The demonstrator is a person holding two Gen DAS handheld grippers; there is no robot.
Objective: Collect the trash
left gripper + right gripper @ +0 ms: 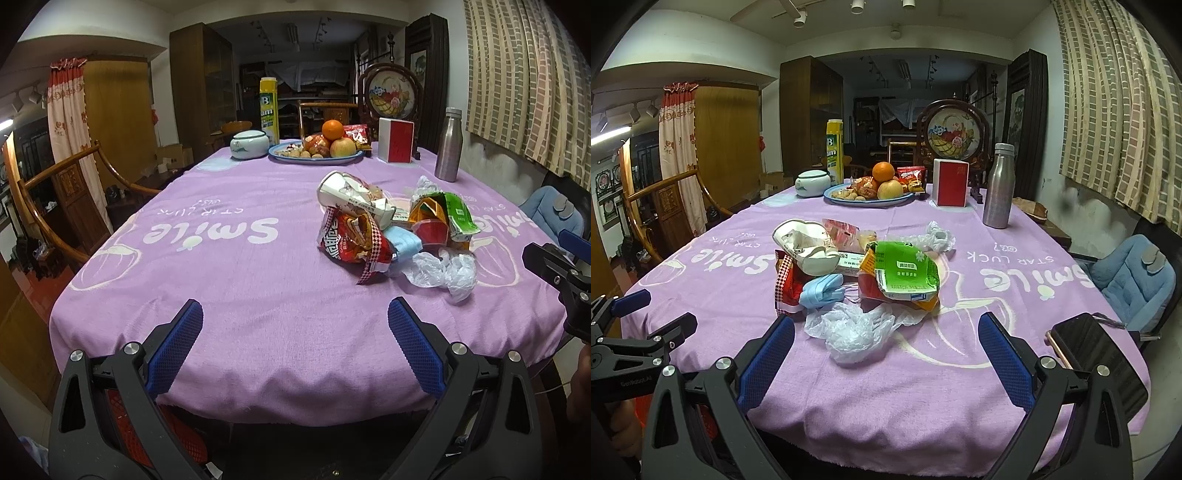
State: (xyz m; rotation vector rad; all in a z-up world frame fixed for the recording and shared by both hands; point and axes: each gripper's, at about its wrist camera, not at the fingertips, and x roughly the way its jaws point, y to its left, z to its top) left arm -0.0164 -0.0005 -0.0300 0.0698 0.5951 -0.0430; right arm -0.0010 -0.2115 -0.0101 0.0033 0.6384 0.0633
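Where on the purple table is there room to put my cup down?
Bare purple tablecloth lies left of the trash pile, around the white "Smile" print, and along the near edge. It's crowded at the crumpled wrappers, the blue fruit plate and the black phone.

My left gripper (295, 332) hangs level with its blue-padded fingers (184, 332) spread wide, holding nothing. My right gripper (886, 343) matches it, jaws wide apart and empty. Each shows at the edge of the other's view, side by side.
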